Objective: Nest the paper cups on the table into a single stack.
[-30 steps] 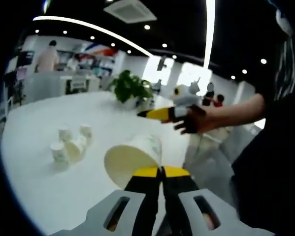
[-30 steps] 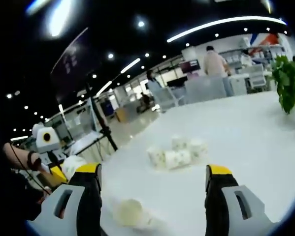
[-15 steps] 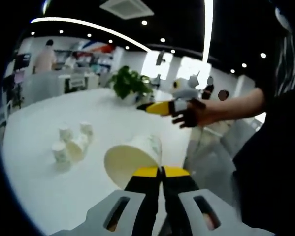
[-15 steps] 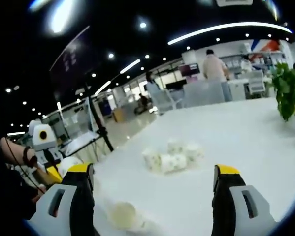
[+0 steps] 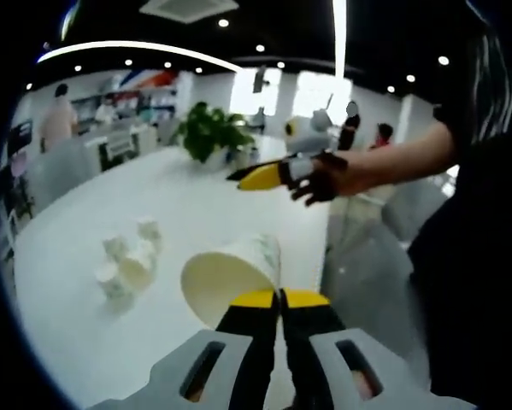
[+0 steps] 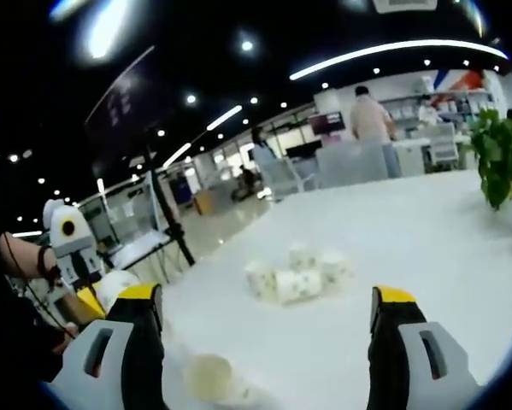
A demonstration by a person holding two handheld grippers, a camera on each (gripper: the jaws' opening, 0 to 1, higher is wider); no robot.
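Barely starting, by the look of it. Left gripper (image 5: 279, 299) clamping one paper cup (image 5: 232, 278) by the rim, lifted above the table (image 5: 204, 213). Right gripper (image 6: 268, 307) hanging wide apart, carrying nothing. Lone cup (image 6: 208, 377) lying nearest on the table; beyond it, loose cluster of cups (image 6: 296, 275) waiting, unstacked.

cups (image 6: 297, 275) on table (image 6: 444, 231) (plant (image 6: 500, 154) behind)

Right gripper (image 6: 264, 299) opened wider than a second ago; raised higher above table (image 6: 426, 231).
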